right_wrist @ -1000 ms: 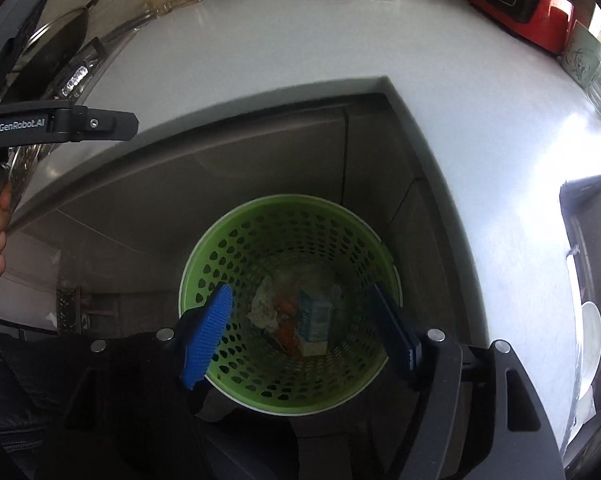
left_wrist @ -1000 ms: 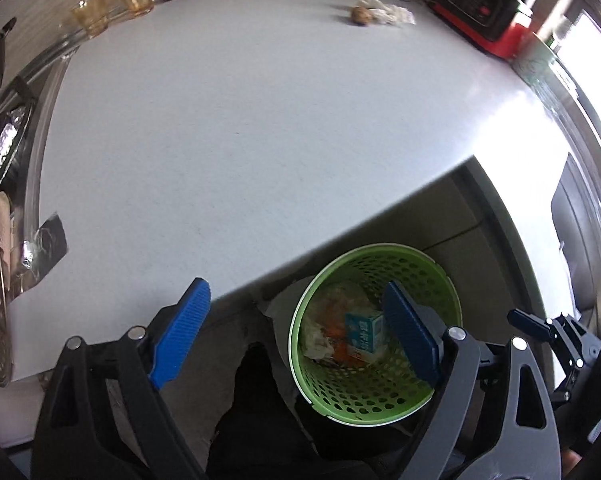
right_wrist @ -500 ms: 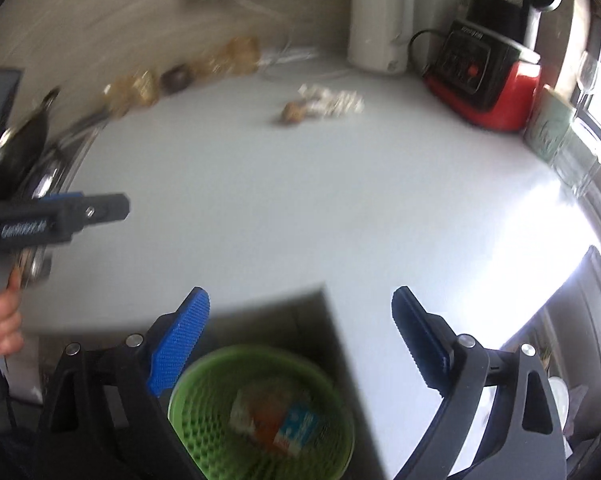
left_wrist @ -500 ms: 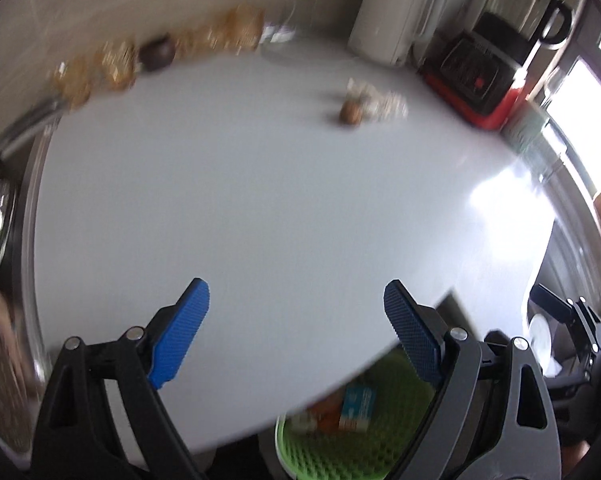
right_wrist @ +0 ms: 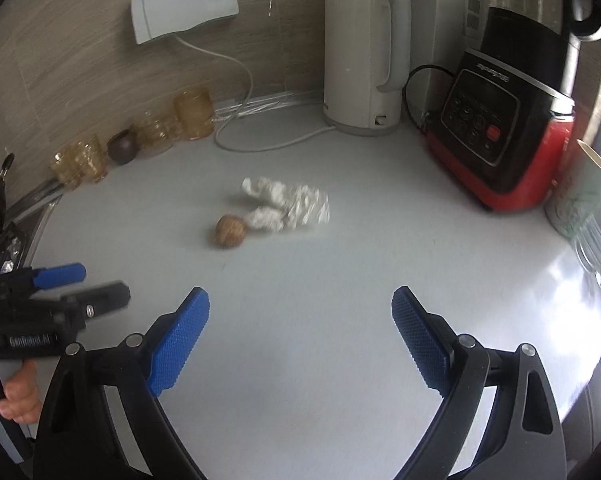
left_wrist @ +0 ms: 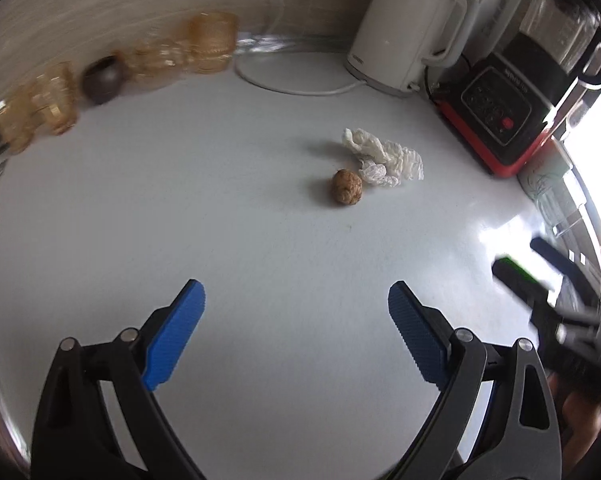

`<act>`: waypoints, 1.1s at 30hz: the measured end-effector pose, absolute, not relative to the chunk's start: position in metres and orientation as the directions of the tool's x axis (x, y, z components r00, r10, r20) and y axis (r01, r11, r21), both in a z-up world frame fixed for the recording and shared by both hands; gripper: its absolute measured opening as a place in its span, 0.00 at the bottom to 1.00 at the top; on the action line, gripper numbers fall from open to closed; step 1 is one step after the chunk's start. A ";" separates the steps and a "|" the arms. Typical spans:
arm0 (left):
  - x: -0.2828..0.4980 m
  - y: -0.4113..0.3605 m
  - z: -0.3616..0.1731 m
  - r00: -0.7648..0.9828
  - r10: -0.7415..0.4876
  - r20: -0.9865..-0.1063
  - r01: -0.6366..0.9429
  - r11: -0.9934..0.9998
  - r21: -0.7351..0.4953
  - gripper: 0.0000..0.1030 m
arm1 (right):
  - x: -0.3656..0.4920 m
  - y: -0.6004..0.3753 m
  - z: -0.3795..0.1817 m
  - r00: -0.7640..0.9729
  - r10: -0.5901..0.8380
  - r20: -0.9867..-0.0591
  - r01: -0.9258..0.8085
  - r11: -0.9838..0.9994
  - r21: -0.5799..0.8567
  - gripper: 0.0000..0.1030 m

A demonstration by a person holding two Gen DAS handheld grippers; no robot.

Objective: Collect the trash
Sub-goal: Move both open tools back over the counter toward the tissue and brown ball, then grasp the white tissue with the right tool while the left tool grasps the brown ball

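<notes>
Looking down over the pale grey countertop (left_wrist: 180, 208), I have both grippers hanging above bare surface with nothing between their blue pads. My left gripper (left_wrist: 296, 304) has its fingers spread wide, and my right gripper (right_wrist: 300, 312) is spread just as wide. Ahead of both lies the trash: a small round brown nut-like ball (left_wrist: 346, 186) touching a crumpled white paper tissue (left_wrist: 384, 158) on its right. Behind them, by the wall, stand a white electric kettle (right_wrist: 362, 64), a red-and-black blender base (right_wrist: 500, 144) and a row of amber glass cups (right_wrist: 152, 136).
</notes>
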State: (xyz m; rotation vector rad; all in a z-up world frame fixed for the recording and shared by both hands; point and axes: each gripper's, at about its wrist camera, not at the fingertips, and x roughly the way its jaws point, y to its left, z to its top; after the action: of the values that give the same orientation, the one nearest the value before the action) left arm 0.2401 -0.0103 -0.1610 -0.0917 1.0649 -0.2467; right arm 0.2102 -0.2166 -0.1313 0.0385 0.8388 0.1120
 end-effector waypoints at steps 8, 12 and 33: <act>0.280 -0.030 -0.177 0.436 -0.314 -0.843 0.304 0.934 -0.190 0.86 | 0.293 -0.220 -0.162 0.614 0.157 -0.773 -0.162 0.984 0.071 0.89; 0.295 -0.035 -0.181 0.434 -0.311 -0.845 0.363 0.919 -0.152 0.86 | 0.322 -0.212 -0.176 0.587 0.184 -0.788 -0.197 0.977 0.081 0.86; 0.334 -0.053 -0.188 0.408 -0.338 -0.848 0.440 0.887 -0.142 0.86 | 0.357 -0.212 -0.181 0.571 0.243 -0.784 -0.189 0.969 0.162 0.18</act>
State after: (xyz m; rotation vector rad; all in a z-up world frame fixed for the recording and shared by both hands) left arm 0.3338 -0.0527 -0.1880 0.1096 1.0411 -0.4910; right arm 0.3570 -0.2120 -0.1807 0.0629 0.9296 0.2533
